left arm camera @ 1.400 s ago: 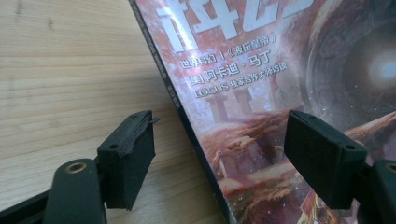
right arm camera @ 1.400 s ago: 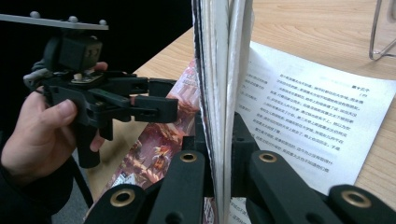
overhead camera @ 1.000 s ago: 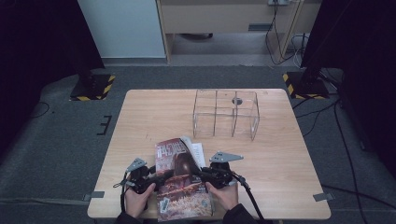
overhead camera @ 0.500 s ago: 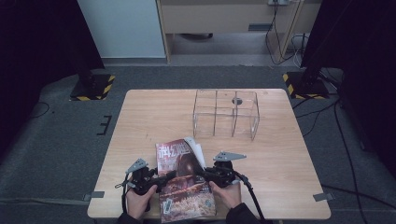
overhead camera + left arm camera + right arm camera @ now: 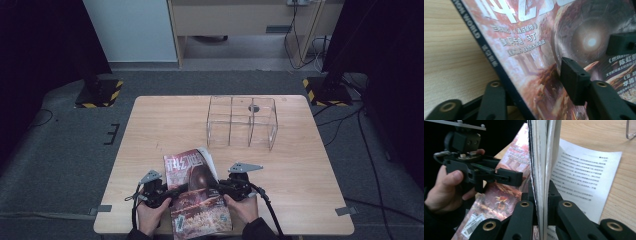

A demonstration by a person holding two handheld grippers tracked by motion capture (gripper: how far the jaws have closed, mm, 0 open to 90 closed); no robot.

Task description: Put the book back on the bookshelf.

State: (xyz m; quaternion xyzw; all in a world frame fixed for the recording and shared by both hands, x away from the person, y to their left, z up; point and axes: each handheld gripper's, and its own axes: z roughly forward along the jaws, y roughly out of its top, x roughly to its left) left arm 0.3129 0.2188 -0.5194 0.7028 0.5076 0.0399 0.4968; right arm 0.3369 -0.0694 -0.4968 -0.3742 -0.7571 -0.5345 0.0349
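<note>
Since a second ago: left gripper (image 5: 176, 192) drawn in over the magazine's (image 5: 197, 195) spine edge, jaws just closing around that edge, one above the cover, one beneath. Whether the pads press yet, cannot tell. Right gripper (image 5: 216, 185) clamped on a sheaf of pages (image 5: 544, 170) at the opposite edge, lifted upright. Magazine at the near edge of the table (image 5: 165, 125), between both hands. Clear box (image 5: 242, 121) well apart, farther back.

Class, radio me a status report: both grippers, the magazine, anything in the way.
Right gripper shut on the red-covered glossy magazine, clamping its front pages. Left gripper straddles the spine edge, jaws just closing. Clear acrylic compartment box stands apart, not obstructing.
</note>
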